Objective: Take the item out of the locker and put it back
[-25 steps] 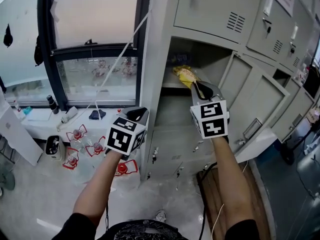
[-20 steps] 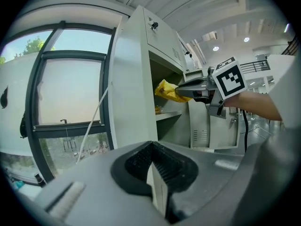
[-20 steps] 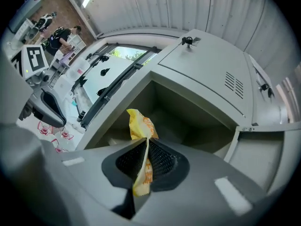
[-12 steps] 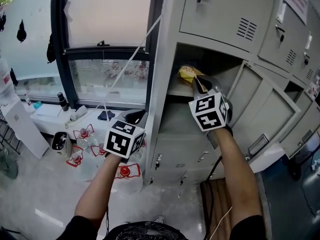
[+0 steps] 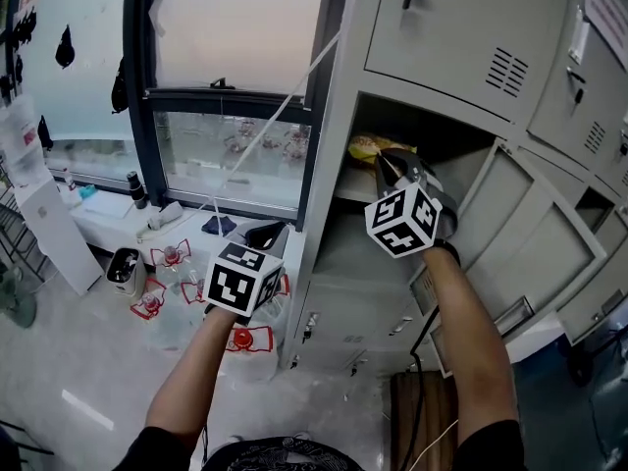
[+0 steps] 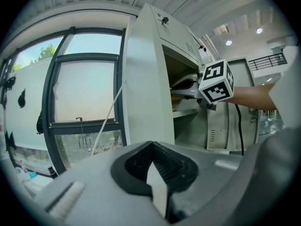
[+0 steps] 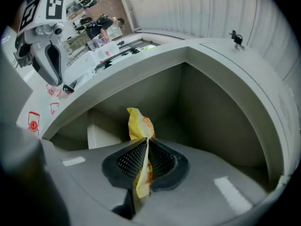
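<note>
On the left is a big window [image 5: 235, 37], with small red things [image 5: 169, 256] on the floor below it. In front of it, the left gripper [image 5: 267, 234] is held low. Its jaws are pressed together with nothing in them. Next comes the grey locker [image 5: 442, 52], with one box open. The right gripper [image 5: 390, 168] reaches into that open box. Its jaws are squeezed tight on a yellow bag [image 7: 139, 124], which is just inside the locker.
</note>
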